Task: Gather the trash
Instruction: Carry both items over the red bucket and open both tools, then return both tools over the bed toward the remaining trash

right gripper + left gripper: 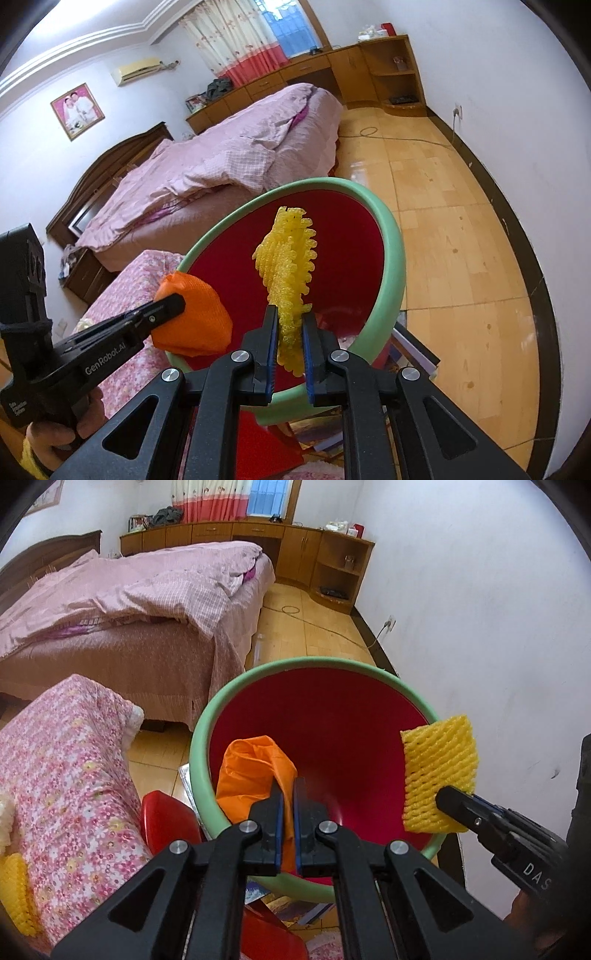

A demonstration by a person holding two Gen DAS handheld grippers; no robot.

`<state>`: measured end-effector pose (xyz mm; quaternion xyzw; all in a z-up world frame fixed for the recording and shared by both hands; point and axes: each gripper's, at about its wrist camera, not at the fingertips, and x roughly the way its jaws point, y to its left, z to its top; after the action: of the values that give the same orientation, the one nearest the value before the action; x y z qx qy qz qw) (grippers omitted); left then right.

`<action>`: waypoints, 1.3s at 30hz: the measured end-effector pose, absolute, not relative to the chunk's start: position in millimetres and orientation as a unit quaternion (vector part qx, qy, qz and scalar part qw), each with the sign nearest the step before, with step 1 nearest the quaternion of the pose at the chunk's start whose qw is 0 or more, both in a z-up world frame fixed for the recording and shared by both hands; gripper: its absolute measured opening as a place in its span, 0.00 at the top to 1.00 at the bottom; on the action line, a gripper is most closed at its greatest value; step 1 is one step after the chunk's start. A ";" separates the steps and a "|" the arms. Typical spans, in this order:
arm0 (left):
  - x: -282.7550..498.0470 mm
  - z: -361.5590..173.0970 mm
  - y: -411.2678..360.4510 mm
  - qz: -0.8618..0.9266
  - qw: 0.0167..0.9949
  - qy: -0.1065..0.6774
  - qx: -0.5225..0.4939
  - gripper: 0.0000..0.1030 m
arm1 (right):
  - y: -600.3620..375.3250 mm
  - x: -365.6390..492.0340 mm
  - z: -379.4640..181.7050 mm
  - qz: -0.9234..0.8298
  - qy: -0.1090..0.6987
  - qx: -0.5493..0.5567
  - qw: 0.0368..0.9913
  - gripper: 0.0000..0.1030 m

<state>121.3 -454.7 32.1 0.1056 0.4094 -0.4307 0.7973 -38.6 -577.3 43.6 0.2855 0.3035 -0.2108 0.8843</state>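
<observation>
Legible markings:

1. "GenRobot.AI": white lettering along the side of the left tool (168, 308), right wrist view.
2. Small white lettering lower on the same tool's body, near the hand; several short lines, too small to read.
3. "DAS": white letters on the body of the right tool (448, 797), left wrist view; the word is cut off at the picture's edge.

No other text, number or sign can be read.
</observation>
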 end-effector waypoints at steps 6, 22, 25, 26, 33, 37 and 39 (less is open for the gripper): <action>125.3 29.2 -448.9 -0.424 0.795 0.423 0.096 0.68 | -575.3 -37.1 44.3 -0.213 0.305 0.291 0.882 0.79; 107.1 65.0 -381.9 -0.383 0.830 0.399 0.073 0.61 | -555.3 -49.4 59.4 -0.210 0.296 0.283 0.888 0.59; 106.0 71.6 -364.3 -0.368 0.839 0.395 0.064 0.61 | -546.2 -50.2 66.2 -0.203 0.296 0.275 0.892 0.59; 105.7 73.1 -357.5 -0.364 0.841 0.395 0.060 0.61 | -541.6 -50.2 68.8 -0.200 0.295 0.273 0.894 0.59; 106.0 77.7 -307.1 -0.322 0.859 0.397 0.044 0.60 | -519.6 -47.1 76.7 -0.174 0.294 0.267 0.901 0.58; 108.5 78.8 -274.4 -0.296 0.868 0.398 0.031 0.60 | -504.6 -39.2 77.4 -0.157 0.301 0.262 0.903 0.58; 111.6 80.7 -256.3 -0.283 0.873 0.397 0.025 0.60 | -493.9 -34.2 78.2 -0.146 0.305 0.256 0.905 0.58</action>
<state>111.6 -256.3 80.7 0.0248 0.3969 -0.2832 0.8727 -34.2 -493.9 78.2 0.2564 0.3053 -0.1465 0.9053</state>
